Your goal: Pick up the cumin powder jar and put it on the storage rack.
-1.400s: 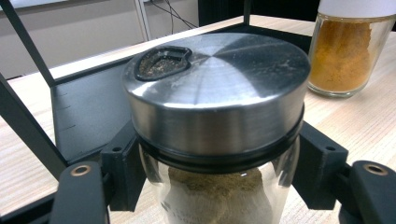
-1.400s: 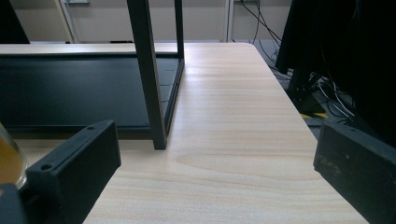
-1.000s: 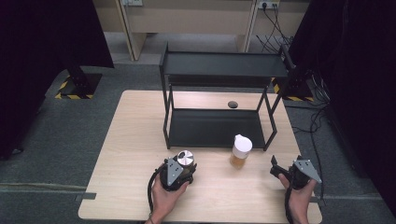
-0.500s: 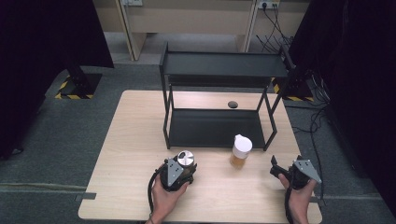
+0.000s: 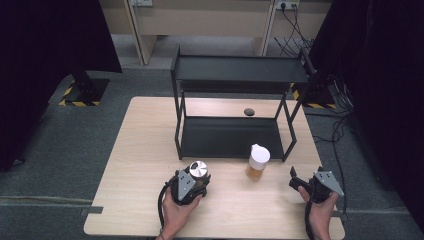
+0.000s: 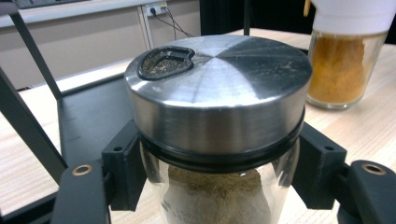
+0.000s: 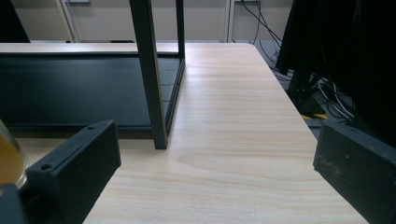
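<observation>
L gripper (image 5: 196,176) pinches steel-lid spice jar (image 6: 217,116) just in front of rack (image 5: 235,75); R gripper (image 5: 298,182) spread, empty, right of the rack's front-right leg.

Left gripper (image 5: 192,181) grips a steel-lidded jar (image 5: 198,170) near the rack (image 5: 235,75).

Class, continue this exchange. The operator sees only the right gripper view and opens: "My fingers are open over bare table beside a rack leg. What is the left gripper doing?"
Observer: The left gripper is shut on a steel-lidded jar, its fingers pressing the glass just under the lid.
Operator: What is in that jar?
Observer: Brownish powder, and the lid has a dark flap.
Operator: What else is near me?
Observer: A white-capped jar of orange powder stands on the table in front of the rack, between the left gripper and the right gripper.
</observation>
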The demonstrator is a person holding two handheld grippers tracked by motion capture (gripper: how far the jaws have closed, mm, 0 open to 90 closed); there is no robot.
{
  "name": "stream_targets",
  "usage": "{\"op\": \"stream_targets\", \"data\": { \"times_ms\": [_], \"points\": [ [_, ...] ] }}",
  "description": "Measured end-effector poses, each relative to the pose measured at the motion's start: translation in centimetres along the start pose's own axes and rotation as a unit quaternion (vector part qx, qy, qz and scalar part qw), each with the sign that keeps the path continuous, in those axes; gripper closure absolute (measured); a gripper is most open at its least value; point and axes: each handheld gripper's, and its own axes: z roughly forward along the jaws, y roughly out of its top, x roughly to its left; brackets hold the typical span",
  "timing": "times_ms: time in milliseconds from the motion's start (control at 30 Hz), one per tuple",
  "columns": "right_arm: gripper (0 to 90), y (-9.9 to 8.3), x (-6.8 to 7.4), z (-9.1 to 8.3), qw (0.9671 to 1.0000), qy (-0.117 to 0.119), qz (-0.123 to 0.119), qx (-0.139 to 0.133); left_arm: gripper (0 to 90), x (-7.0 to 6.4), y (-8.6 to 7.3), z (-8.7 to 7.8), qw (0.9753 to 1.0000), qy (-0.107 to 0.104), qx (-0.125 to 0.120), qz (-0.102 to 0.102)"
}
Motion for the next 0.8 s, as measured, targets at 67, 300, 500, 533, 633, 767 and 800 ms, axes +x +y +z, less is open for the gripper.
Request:
{"op": "stream_targets", "data": {
  "times_ms": [67,300,500,533,633,767,800],
  "points": [
    [0.9,0.0,0.0,0.0,1.0000,0.000,0.000,0.000,30.4,0.0,0.1,-0.3,1.0000,0.001,-0.007,-0.001],
    [1.0,0.0,0.1,0.0,1.0000,-0.002,0.000,-0.001,30.4,-0.2,1.1,-1.1,0.9995,0.003,-0.032,-0.004],
    [1.0,-0.1,0.2,0.0,1.0000,-0.003,-0.003,-0.002,30.5,-0.1,2.4,-1.6,0.9985,0.006,-0.054,-0.004],
    [1.0,-0.1,0.2,0.0,1.0000,-0.003,-0.003,-0.002,30.5,0.0,2.8,-1.6,0.9983,0.006,-0.058,-0.003],
    [1.0,-0.1,0.1,0.0,1.0000,-0.002,-0.003,-0.002,30.5,0.0,3.7,-1.6,0.9977,0.009,-0.067,-0.001],
    [1.0,-0.1,0.1,0.0,1.0000,-0.001,-0.004,-0.002,30.5,0.2,5.1,-1.7,0.9966,0.015,-0.081,-0.004],
    [1.0,-0.1,0.1,0.0,1.0000,-0.001,-0.004,-0.002,30.5,0.3,5.5,-1.8,0.9965,0.017,-0.082,-0.001]
  ]
}}
